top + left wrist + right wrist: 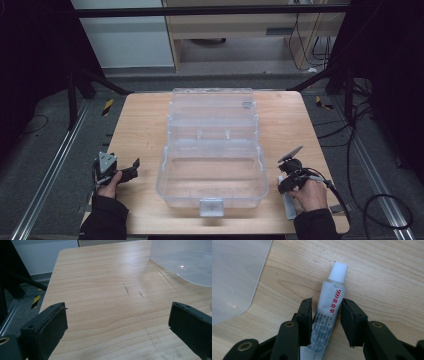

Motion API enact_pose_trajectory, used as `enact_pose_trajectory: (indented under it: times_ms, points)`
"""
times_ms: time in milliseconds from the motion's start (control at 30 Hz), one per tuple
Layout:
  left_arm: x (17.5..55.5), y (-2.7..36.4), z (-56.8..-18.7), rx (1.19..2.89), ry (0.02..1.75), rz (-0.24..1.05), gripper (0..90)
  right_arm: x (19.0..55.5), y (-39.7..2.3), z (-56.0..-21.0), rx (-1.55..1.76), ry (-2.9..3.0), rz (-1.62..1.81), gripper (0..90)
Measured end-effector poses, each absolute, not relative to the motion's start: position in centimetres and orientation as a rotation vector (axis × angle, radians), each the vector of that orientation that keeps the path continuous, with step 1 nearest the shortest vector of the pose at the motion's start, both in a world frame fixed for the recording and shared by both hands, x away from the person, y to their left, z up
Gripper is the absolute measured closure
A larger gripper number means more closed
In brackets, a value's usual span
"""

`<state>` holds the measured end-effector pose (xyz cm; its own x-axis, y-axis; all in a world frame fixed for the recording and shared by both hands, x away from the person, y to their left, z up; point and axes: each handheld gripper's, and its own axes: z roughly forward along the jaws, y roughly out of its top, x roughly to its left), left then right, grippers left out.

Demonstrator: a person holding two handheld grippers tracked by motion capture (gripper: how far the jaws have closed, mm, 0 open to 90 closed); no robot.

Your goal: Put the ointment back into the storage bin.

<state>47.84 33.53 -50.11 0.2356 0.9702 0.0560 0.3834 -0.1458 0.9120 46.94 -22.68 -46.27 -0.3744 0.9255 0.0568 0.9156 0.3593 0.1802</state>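
Observation:
A small white tube (pixel 333 291) with a white screw cap and red print lies flat on the wooden table (pixel 145 125), right of the box. My right gripper (pixel 326 315) points down over it, and both pads touch the tube's body, one on each side. From above, the tube (pixel 289 206) sticks out toward the table's front edge below the right gripper (pixel 286 187). My left gripper (pixel 131 168) rests low over the table left of the box, its jaws wide open with only bare wood between its fingertips (pixel 117 322).
A large clear plastic box (pixel 165 172) stands open in the middle of the table, its lid (pixel 210 100) laid back; a corner of the box (pixel 185 262) shows up close, and its edge (pixel 234 277) lies beside the tube. Cables trail on the floor at the right.

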Motion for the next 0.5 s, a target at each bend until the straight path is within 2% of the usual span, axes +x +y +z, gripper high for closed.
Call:
enact_pose_trajectory:
  times_ms: [300,500]
  points:
    - [47.84,33.53,-50.11,1.681,1.272,0.892,1.5,46.96,-22.35,-46.61,1.725,2.558,0.256,68.9]
    - [47.85,33.52,-50.11,1.681,1.272,0.892,1.5,47.02,-22.36,-46.63,1.715,2.565,0.247,69.4]
